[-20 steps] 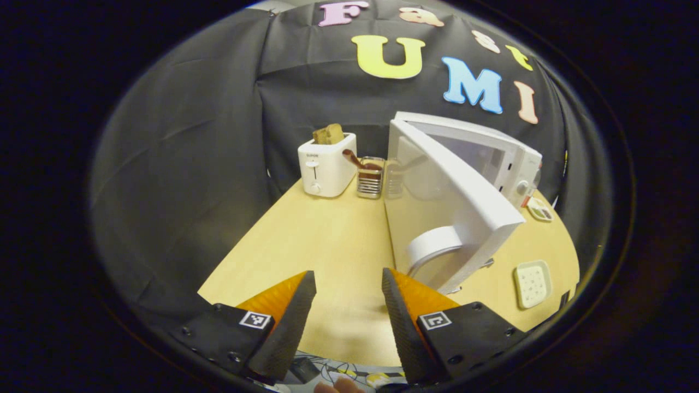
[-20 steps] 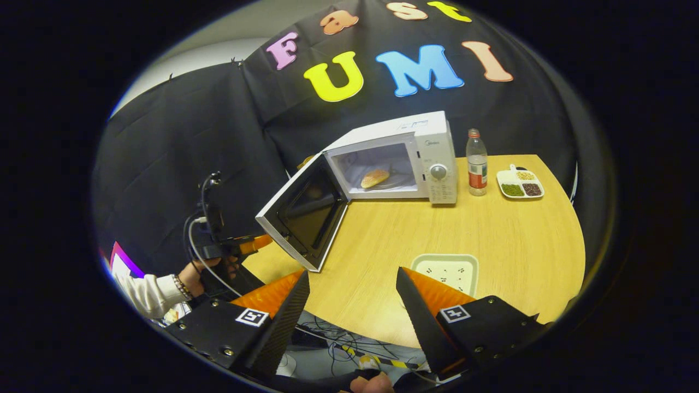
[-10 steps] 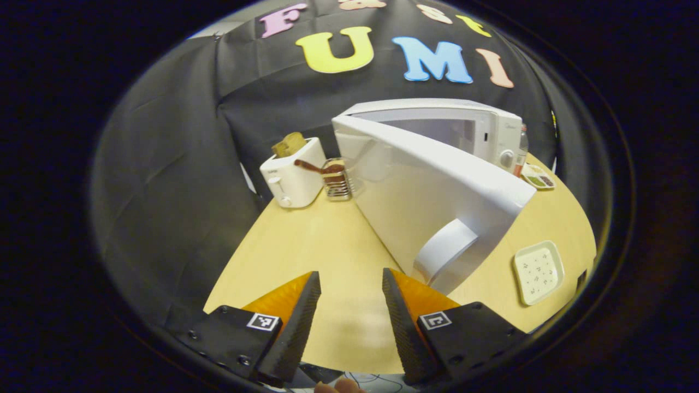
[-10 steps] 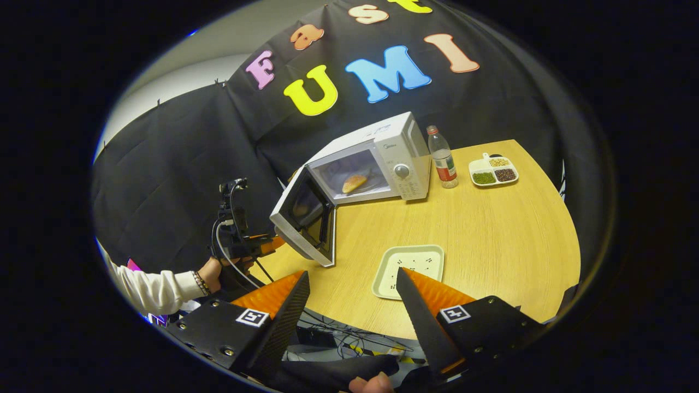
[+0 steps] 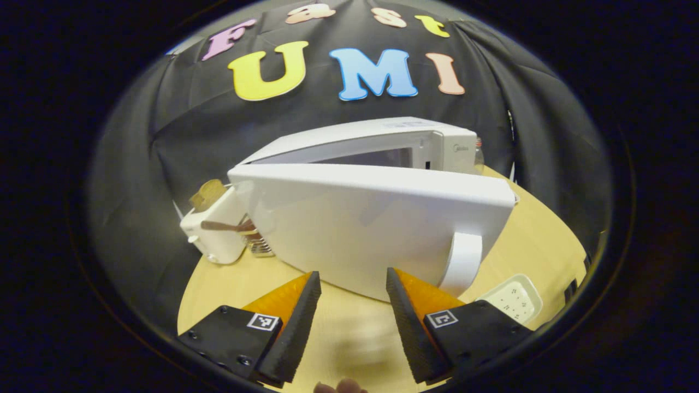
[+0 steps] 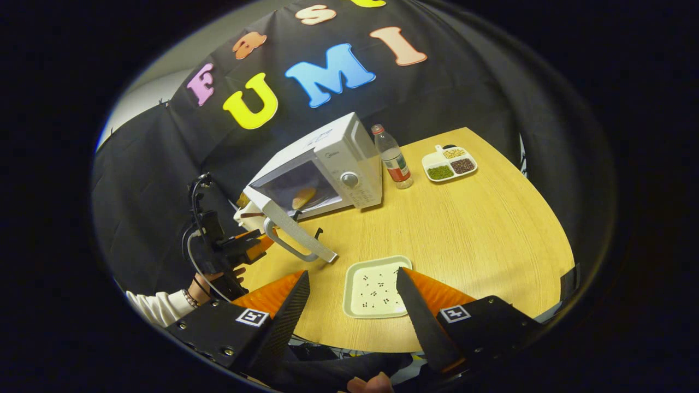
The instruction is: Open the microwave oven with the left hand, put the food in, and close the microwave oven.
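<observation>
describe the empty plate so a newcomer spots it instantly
Start at the white microwave at the back of the wooden table, then come toward the near edge. The square plate lies flat there, pale with small dark specks. Unlike the divided dish by the bottle, it holds nothing.

Booth with black cloth wall (image 6: 464, 82), light wood surface (image 6: 480, 229).
Cloth hangs in folds behind the rounded surface (image 5: 524, 218), wrapping from 9 to 3 o'clock; a pale plain wall (image 6: 142, 98) shows past the cloth edge at 10 o'clock in the right gripper view; warm, dim lighting.
</observation>
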Demonstrator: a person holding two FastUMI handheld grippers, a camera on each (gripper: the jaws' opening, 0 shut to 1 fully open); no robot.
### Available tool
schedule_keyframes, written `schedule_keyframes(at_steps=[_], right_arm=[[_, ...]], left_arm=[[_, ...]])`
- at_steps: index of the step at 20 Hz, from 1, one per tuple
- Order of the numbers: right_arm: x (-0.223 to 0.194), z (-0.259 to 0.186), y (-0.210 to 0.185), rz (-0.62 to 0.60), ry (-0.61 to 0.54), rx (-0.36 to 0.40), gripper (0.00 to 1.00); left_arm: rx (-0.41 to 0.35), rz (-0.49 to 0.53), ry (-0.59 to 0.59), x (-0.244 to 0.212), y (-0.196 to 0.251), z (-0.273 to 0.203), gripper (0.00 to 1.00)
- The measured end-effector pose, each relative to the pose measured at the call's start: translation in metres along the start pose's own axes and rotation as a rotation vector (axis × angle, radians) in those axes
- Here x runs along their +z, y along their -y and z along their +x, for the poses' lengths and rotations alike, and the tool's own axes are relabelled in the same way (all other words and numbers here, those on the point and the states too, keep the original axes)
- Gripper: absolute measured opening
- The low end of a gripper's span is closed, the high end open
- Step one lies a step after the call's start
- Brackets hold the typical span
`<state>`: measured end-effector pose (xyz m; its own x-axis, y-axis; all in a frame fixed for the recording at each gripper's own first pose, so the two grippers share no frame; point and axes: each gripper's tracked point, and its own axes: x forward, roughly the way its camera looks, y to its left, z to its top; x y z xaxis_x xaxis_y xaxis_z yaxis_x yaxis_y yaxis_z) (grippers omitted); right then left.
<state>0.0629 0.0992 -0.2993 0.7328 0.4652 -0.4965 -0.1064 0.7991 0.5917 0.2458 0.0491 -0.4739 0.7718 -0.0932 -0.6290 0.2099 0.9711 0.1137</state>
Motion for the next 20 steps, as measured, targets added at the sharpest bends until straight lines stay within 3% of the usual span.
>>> schedule_keyframes(at_steps=[7, 14, 20], right_arm=[[0.001, 0.019, 0.009, 0.04, -0.036, -0.127, 0.98], [-0.003, 0.022, 0.015, 0.052, -0.071, -0.174, 0.98], [-0.002, 0.022, 0.017, 0.068, -0.063, -0.194, 0.98]], left_arm=[[-0.105, 0.007, 0.068, 0.037, 0.019, 0.063, 0.8], [-0.101, -0.039, 0.124, 0.076, 0.013, 0.109, 0.86], [-0.119, -0.143, 0.077, 0.065, 0.016, 0.116, 0.83]])
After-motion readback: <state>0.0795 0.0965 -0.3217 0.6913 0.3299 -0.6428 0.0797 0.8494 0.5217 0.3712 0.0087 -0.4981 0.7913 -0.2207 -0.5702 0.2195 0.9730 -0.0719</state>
